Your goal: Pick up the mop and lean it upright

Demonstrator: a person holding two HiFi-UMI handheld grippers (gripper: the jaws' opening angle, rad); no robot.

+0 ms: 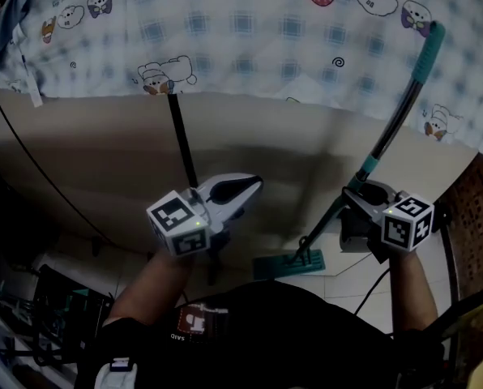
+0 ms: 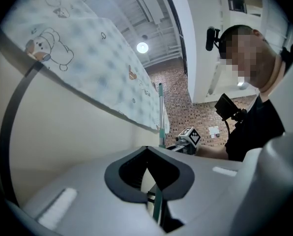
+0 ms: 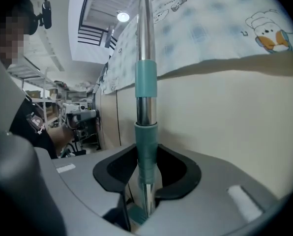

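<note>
Gripping the mop [image 1: 397, 120] by its pole [image 3: 144, 107].
Forearm [image 1: 409, 286] raised, right gripper [image 1: 369, 193] clamps it; left gripper [image 1: 252, 187], closed and empty, points level.

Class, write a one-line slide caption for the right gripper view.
Right gripper shut on the mop handle, a cream panel and cartoon-print cloth behind it.

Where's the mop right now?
The mop stands on the right of the head view, its pole in the right gripper, top end before the cartoon sheet.
</note>
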